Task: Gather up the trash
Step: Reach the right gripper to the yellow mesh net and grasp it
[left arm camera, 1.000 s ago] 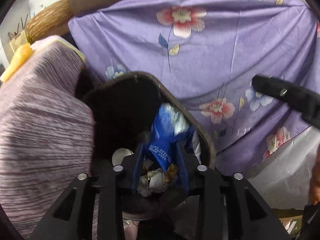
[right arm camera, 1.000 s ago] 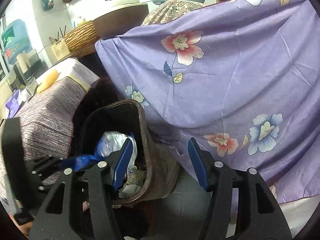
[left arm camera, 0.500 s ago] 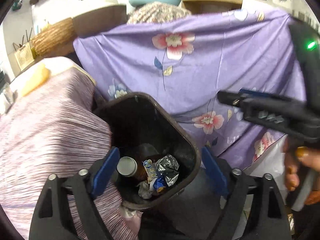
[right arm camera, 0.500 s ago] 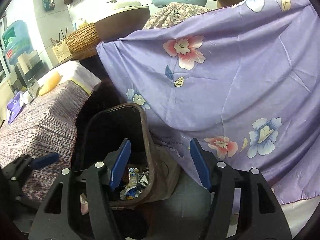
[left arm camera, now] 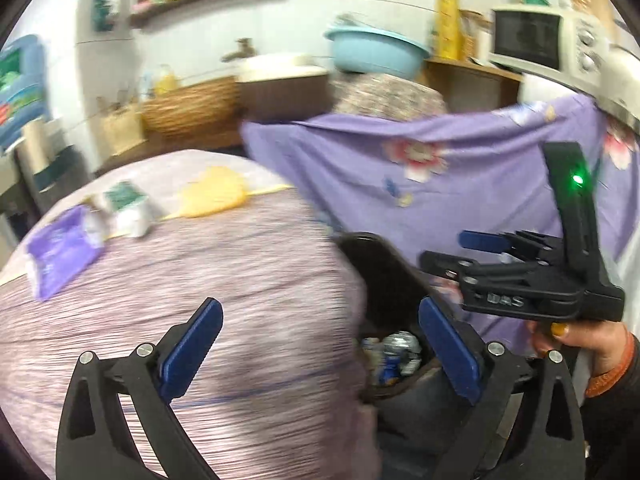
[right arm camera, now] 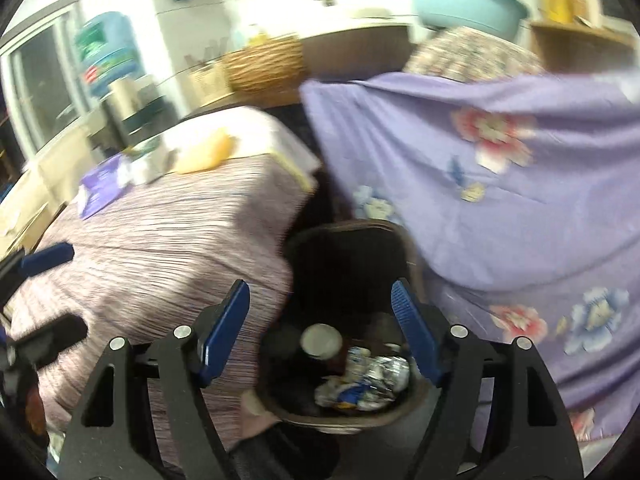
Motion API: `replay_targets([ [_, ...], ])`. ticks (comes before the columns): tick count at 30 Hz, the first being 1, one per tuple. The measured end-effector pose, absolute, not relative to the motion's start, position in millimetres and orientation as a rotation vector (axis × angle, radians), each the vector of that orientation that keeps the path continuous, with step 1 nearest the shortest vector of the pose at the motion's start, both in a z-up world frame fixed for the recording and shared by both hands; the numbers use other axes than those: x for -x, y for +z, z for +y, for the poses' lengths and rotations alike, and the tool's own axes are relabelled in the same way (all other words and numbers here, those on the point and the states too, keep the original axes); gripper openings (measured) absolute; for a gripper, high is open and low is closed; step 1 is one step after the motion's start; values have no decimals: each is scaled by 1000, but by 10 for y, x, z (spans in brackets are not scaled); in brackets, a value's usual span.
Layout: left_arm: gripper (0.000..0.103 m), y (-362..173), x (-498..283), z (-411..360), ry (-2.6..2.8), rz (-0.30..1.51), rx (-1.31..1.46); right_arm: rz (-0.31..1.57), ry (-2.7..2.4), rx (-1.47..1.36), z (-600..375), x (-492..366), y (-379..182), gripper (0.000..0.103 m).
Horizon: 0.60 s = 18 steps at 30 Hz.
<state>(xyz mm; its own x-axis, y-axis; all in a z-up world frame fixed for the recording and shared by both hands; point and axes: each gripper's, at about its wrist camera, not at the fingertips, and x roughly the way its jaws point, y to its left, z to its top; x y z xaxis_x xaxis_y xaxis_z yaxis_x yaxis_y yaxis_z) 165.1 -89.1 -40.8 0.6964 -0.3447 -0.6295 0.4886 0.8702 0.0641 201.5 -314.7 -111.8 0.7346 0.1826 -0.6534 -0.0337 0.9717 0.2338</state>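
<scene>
A dark trash bin (right arm camera: 352, 240) stands on the floor between a table draped in striped purple cloth and a floral purple cloth. Crumpled foil and blue wrappers (right arm camera: 368, 380) and a round can top (right arm camera: 321, 341) lie in it. The bin also shows in the left wrist view (left arm camera: 384, 276). My left gripper (left arm camera: 320, 340) is open and empty, above the table edge. My right gripper (right arm camera: 320, 320) is open and empty above the bin. On the table lie a purple packet (left arm camera: 60, 248), a small green-and-white carton (left arm camera: 128, 212) and a yellow item (left arm camera: 212, 198).
The floral purple cloth (right arm camera: 500, 184) hangs to the right of the bin. The striped table cloth (left arm camera: 180, 320) fills the left. Behind are a wicker basket (right arm camera: 260, 64), a teal basin (left arm camera: 372, 52) and a microwave (left arm camera: 540, 44).
My left gripper opened and dropped the blue wrapper into the bin, then lifted and swung left over the table. My right gripper moved left over the bin. Both views are now blurred by motion.
</scene>
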Motion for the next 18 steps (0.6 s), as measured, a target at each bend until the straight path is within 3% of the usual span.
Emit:
replay_targets([
  [18, 97, -227, -2354, 1304, -21, 688, -73, 752, 425, 26, -1706, -3032, -735, 74],
])
